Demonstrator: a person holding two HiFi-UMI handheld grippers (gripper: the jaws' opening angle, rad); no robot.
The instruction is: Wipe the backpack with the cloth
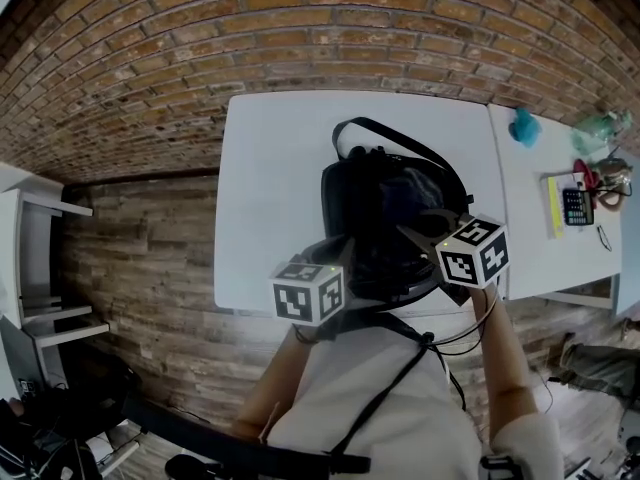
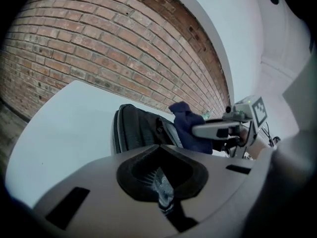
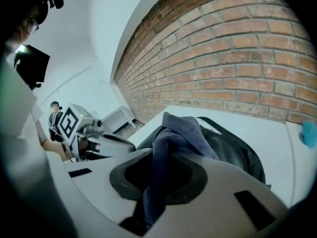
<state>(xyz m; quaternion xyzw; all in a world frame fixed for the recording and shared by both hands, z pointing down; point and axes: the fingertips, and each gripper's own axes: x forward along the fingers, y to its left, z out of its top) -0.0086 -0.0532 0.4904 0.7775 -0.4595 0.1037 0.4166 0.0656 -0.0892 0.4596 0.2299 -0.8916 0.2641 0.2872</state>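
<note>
Nearest the head camera, noted a torso in a white shirt (image 1: pixel 370 408) crossed by a black strap (image 1: pixel 385 393). Just beyond, recorded the left hand-held gripper (image 2: pixel 161 182) with jaws pressed fully together, holding nothing; only their own ribbed faces show at the seam. Sits at the near left corner of the backpack (image 2: pixel 141 130), just short of it; could not confirm contact.

Found the right hand-held gripper (image 3: pixel 151 197) clamped on the cloth (image 3: pixel 176 143), a dark blue-grey fabric running down between the jaws and bunching up past their tips. Hovers over the near right part of the backpack, with the free end of the cloth lying against the backpack's upper face. Confirmed the same from the left gripper view: cloth heaped on top of the backpack, right hand-held gripper level beside it.

Located the backpack, black, lying flat on a white surface (image 1: pixel 270 188), carry loop toward the wall, near end at the surface's near edge; could not tell whether it overhangs.

Farther right, logged a second white surface (image 1: pixel 520 198) set against the first, carrying a teal object (image 1: pixel 524 126), a dark keypad device (image 1: pixel 577 206) and clutter too small to identify. At left, noted white shelving (image 1: pixel 40 268) beside a wood-plank floor (image 1: pixel 150 258). Farthest back, recorded a red brick wall (image 1: pixel 300 28).
</note>
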